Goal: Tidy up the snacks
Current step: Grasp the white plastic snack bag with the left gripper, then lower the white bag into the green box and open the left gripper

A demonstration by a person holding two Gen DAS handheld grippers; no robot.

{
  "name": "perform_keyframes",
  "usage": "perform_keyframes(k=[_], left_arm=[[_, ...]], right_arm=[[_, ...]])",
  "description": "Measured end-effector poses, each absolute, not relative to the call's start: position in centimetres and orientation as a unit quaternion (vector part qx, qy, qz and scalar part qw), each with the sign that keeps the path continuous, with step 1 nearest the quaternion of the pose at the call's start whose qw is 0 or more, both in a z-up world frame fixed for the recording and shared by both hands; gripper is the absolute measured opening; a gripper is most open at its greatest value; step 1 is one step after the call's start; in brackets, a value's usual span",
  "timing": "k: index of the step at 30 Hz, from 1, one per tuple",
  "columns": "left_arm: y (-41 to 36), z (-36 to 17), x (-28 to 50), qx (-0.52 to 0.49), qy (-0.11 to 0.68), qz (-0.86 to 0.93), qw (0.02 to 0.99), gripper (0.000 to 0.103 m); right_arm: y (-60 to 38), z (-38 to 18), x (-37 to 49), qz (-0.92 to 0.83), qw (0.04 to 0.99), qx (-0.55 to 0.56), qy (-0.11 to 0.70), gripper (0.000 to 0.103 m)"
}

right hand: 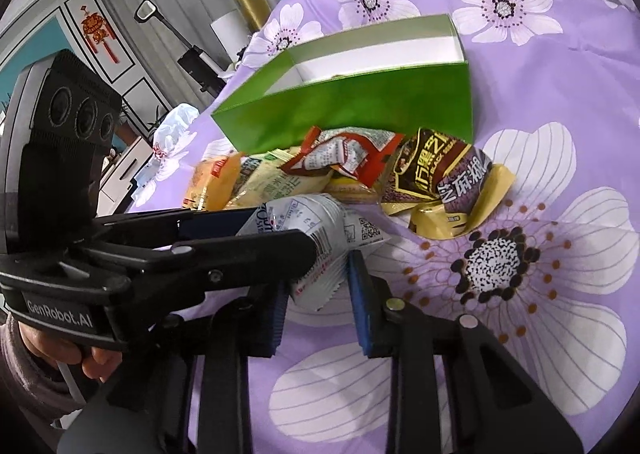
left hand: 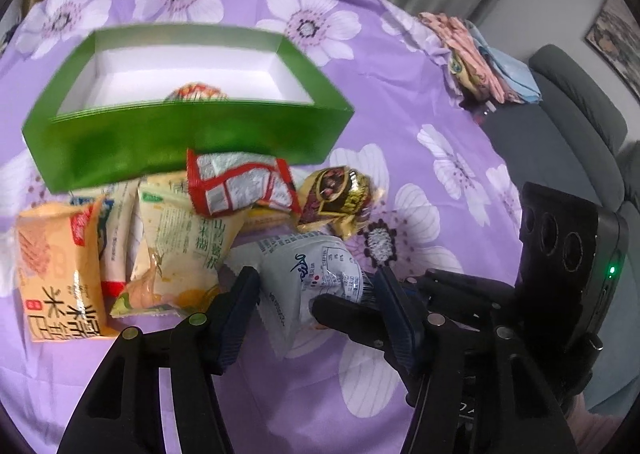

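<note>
Both grippers meet on one white packet (left hand: 308, 274): the left gripper (left hand: 312, 294) has its dark ribbed pads closed on its crinkled sides, and the right gripper (right hand: 320, 286) pinches its serrated end between blue pads. Beyond the fingers, a shiny green box (left hand: 180, 141) with a white inside stands on the purple flowered cloth (right hand: 540, 294), its near wall hiding all but the top of one snack inside. Between box and grippers lies a heap of glossy packets, overlapping and partly covered. A hand (right hand: 100, 362), cut off at the edge, grips the left gripper's handle.
</note>
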State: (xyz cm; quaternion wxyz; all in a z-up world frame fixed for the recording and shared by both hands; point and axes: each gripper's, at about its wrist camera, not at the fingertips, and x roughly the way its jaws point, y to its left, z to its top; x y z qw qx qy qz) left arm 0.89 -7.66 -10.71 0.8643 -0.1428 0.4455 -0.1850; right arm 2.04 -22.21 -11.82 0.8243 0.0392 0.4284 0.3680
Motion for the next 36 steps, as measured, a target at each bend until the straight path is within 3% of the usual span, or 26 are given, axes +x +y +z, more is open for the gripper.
perform_keyframes(k=[20, 36], left_arm=[[-4.7, -3.1, 5.1, -0.095, 0.343, -0.172, 0.919, 0.06], [0.4, -6.8, 12.7, -0.143, 0.387, -0.135, 0.901, 0.061]], right_arm=[[-19.1, -3.9, 6.4, 0.383, 0.865, 0.014, 0.324, 0.029], [-13.8, -6.1, 13.9, 0.379, 0.852, 0.003, 0.362, 0.034]])
